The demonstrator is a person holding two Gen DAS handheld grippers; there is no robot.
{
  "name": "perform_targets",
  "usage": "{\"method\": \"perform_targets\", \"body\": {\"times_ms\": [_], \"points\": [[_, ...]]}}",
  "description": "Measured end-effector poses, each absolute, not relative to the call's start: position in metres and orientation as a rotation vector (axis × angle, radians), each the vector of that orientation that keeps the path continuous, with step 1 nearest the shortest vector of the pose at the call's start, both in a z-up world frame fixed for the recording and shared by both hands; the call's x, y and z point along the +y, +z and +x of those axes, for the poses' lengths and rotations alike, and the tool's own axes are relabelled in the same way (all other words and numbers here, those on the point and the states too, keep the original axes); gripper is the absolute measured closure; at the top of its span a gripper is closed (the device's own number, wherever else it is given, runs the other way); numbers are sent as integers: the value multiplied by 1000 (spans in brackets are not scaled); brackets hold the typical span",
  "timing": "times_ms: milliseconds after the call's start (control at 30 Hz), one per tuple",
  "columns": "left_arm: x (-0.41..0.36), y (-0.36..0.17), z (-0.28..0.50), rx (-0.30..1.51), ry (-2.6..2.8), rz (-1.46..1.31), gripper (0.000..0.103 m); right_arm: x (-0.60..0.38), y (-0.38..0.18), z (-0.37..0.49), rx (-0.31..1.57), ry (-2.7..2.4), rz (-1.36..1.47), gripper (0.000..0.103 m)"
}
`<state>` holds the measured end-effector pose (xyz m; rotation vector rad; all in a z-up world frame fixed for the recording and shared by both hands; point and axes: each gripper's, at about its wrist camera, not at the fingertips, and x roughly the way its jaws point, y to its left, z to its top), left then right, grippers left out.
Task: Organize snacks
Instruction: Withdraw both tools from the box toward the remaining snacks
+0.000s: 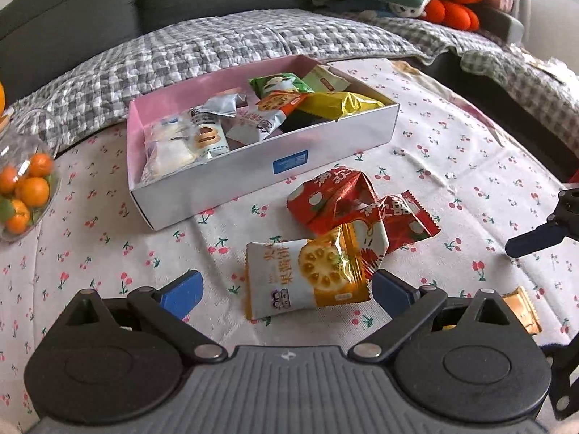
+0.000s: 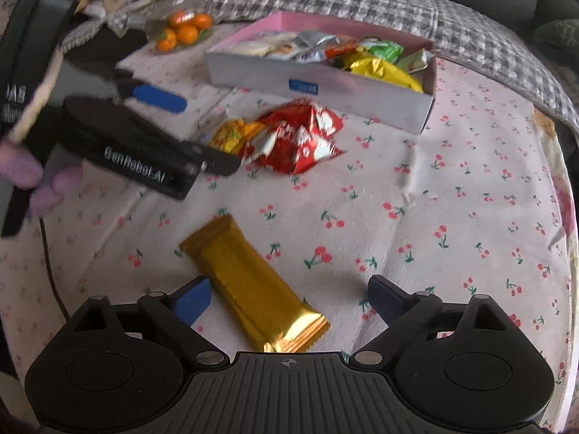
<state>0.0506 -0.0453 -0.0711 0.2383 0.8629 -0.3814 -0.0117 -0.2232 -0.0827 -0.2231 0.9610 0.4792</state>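
left gripper (image 1: 286, 287) open, right gripper (image 2: 289, 298) open

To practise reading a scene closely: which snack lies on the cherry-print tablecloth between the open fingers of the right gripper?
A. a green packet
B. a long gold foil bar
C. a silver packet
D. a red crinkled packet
B: in the right wrist view the long gold foil bar lies between the right gripper's spread fingers, on the cherry-print tablecloth.

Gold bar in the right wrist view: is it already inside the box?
No, the gold bar lies on the cherry-print cloth between the open right gripper's fingers, apart from the box.
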Motion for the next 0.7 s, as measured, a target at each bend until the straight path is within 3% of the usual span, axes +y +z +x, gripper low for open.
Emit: {"method": "perform_targets", "body": {"times_ms": [133,700], "points": [[-40,-74,52,886,-383,247,6,-224,-86,-16,925,472,-234,0],[24,-74,50,959,-240,167,7,-226,-88,-10,920,447,-193,0]]}}
